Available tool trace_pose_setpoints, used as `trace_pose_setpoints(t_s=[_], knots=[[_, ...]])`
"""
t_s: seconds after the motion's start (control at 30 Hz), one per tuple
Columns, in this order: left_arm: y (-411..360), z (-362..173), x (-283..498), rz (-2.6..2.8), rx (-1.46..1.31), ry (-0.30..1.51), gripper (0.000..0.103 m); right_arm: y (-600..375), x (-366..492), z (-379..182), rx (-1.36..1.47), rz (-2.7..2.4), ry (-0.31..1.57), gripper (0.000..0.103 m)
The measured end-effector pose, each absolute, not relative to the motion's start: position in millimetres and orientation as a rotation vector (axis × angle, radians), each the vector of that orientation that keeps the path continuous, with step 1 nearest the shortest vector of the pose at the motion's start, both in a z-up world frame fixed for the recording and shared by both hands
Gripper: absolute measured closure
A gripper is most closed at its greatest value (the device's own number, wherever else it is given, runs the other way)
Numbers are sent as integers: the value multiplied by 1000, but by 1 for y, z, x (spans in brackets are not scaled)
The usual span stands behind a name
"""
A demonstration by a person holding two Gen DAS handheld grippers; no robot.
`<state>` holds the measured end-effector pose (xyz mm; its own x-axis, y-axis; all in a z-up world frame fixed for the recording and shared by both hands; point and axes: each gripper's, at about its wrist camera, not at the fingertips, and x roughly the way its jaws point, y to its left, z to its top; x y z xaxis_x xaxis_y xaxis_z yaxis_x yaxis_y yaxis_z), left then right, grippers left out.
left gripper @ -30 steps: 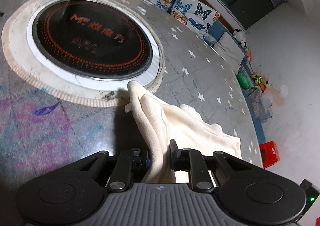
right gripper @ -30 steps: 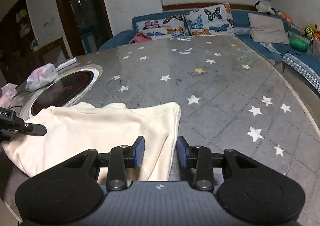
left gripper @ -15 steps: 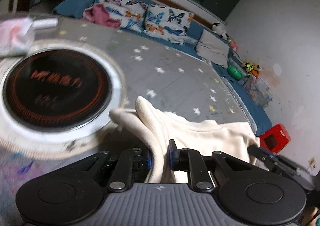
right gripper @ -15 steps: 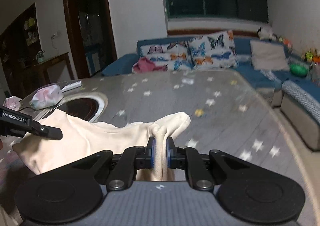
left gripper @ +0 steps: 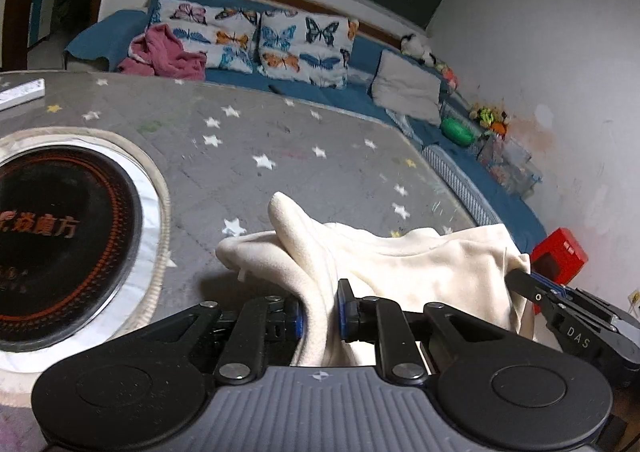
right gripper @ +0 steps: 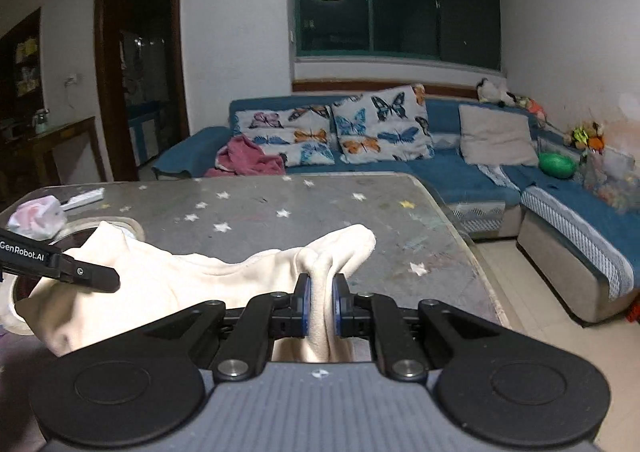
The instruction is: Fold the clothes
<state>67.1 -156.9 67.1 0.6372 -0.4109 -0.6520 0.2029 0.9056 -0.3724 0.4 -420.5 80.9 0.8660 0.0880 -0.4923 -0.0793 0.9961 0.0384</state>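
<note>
Left claw (left gripper: 319,312) clamped on cloth (left gripper: 400,268); right claw (right gripper: 320,308) likewise, both raised.

Dim indoor light, fisheye-warped edges

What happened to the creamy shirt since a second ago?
The right gripper closed on the cream garment, which it only straddled before. Both grippers lifted it off the table. The left gripper kept its pinch throughout; the tissue pack stayed put.

A: Which colours?
B: Cream garment (left gripper: 420,264); grey tabletop (right gripper: 320,212) with white stars.
A: Beyond?
B: Blue sofa (right gripper: 460,176), butterfly-print cushions (right gripper: 380,128), a pink cloth (right gripper: 248,160).
</note>
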Motion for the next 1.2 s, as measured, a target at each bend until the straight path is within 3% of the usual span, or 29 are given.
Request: trace_pose_setpoints(t_s=[0.23,0.57,0.63,0.73,1.2], knots=[[-161,38,86,-359,-264,902,86,-431,18,49,7,43,616,93],[-149,23,86,-370,-273,935,77,-434,29,27,-9,26,692,93],[-147,26,84,-355,-262,928,65,-434,30,24,-15,24,699,92],[-143,31,84,-315,-237,906,56,-433,32,24,-30,21,706,91],[-155,46,101,-319,-201,821,58,-426,47,42,5,85,639,90]])
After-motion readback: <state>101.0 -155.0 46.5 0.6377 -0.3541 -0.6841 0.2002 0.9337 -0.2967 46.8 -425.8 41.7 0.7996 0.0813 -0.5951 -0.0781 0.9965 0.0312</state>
